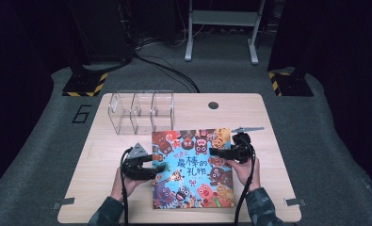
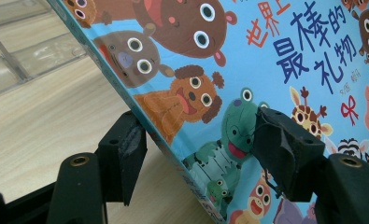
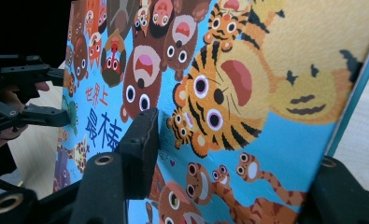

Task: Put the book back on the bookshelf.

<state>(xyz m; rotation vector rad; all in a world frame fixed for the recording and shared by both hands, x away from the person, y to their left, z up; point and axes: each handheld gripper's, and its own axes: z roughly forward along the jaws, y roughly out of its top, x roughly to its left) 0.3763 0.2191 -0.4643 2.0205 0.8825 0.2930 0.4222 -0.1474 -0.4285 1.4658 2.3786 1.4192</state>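
A: On the pale wooden table we see the picture book as the biggest thing, lying cover up a little right of the middle, its bright animal cover and blue title panel facing us.

B: Behind it, toward the far left, we have the clear acrylic organizer, standing just off the book's far left corner and apart from both tools.

A: Then our forearms. They come in from the near edge in camouflage sleeves, one on each side of the book, both hands low over the table and turned inward toward the cover.

B: The left gripper meets the book's left edge. In the left gripper view that edge sits tilted between the jaws: one pad lies against the cover by the green frog, the other stands off on the table side with a gap to the edge, so we call it loose rather than clamped.

A: The right gripper reaches in from the right over the upper half of the cover. In the right gripper view the book runs between its jaws, one pad flat against the cover beside the tiger; the far jaw's contact is hidden, so we cannot tell whether it pinches.
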